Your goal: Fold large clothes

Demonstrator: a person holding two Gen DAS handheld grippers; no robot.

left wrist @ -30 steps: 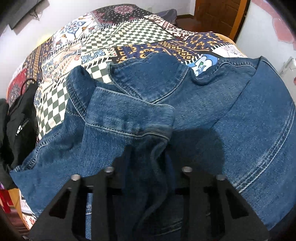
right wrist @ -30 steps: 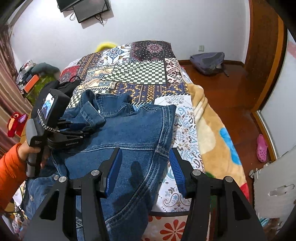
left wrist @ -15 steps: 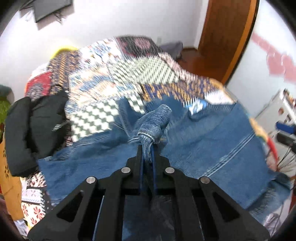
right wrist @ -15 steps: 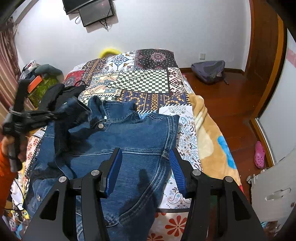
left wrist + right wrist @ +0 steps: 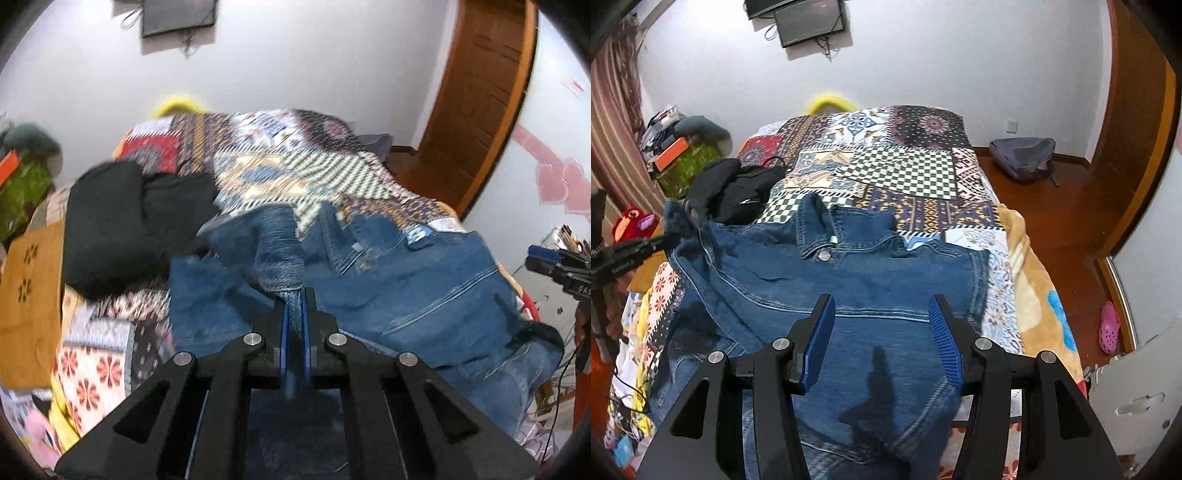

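Observation:
A blue denim jacket (image 5: 871, 288) lies spread on the patchwork bed (image 5: 897, 170), collar toward the far end. My left gripper (image 5: 294, 295) is shut on the jacket's left sleeve (image 5: 277, 254) and holds it lifted out to the jacket's left side; the sleeve (image 5: 677, 221) also shows in the right wrist view, raised at the left. My right gripper (image 5: 882, 325) is open and empty, hovering above the jacket's lower back. The jacket body (image 5: 424, 295) lies to the right in the left wrist view.
Black clothing (image 5: 735, 188) lies on the bed's left side, by the sleeve. A brown box (image 5: 29, 295) stands left of the bed. A grey backpack (image 5: 1023, 157) and a pink shoe (image 5: 1108, 326) lie on the wooden floor to the right.
My left gripper has closed on the sleeve, then lifted and pulled it out to the left, away from the jacket body. The right gripper has stayed open above the jacket.

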